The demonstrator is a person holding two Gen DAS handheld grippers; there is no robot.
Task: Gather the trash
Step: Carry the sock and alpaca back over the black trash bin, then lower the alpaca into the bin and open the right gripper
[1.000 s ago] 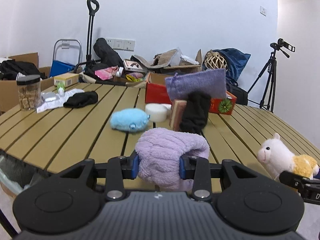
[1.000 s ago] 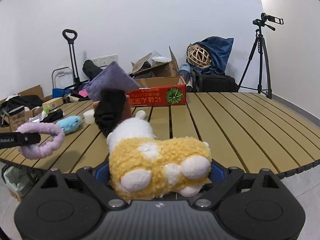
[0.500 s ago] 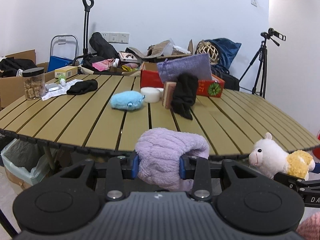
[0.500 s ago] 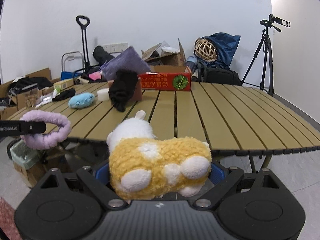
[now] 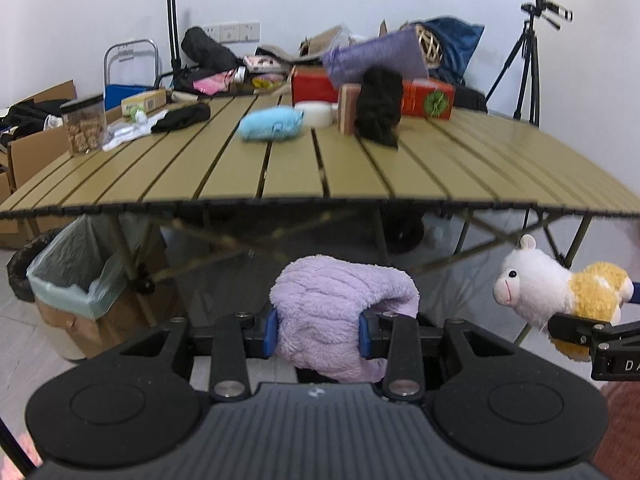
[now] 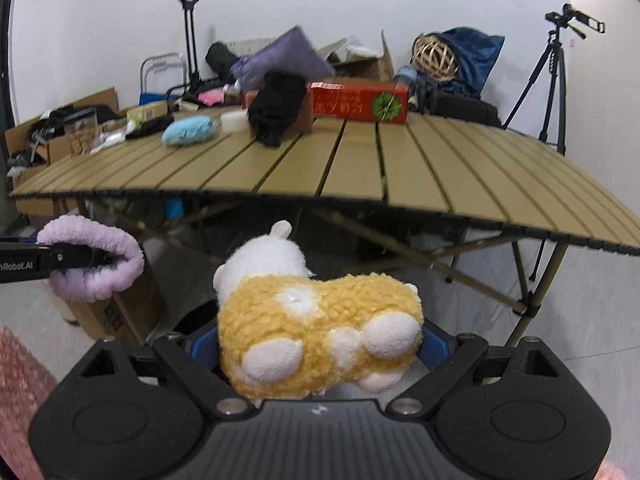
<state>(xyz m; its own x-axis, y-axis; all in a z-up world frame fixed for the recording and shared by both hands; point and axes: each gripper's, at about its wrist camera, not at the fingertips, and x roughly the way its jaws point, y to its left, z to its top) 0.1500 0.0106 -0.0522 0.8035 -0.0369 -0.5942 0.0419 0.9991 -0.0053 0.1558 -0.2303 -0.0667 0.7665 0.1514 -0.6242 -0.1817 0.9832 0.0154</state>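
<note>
My left gripper (image 5: 316, 332) is shut on a fluffy lilac cloth (image 5: 344, 320), held below and in front of the slatted table's front edge (image 5: 280, 198). The cloth also shows at the left of the right wrist view (image 6: 96, 264). My right gripper (image 6: 316, 344) is shut on a yellow-and-white plush alpaca (image 6: 316, 332), also held below table height; the alpaca shows at the right of the left wrist view (image 5: 560, 292). A bin with a pale green liner (image 5: 76, 280) stands on the floor under the table's left end.
On the table lie a blue plush (image 5: 270, 124), a white roll (image 5: 316, 114), a black cloth over a brown block (image 5: 378, 108), a red box (image 5: 424, 98), a black sock (image 5: 182, 118) and a jar (image 5: 84, 124). A tripod (image 5: 528, 60) stands at the right. Boxes and bags crowd the back wall.
Both grippers have pulled back from the table and dropped below its edge, each still holding its item. The bin under the table has come into view.
</note>
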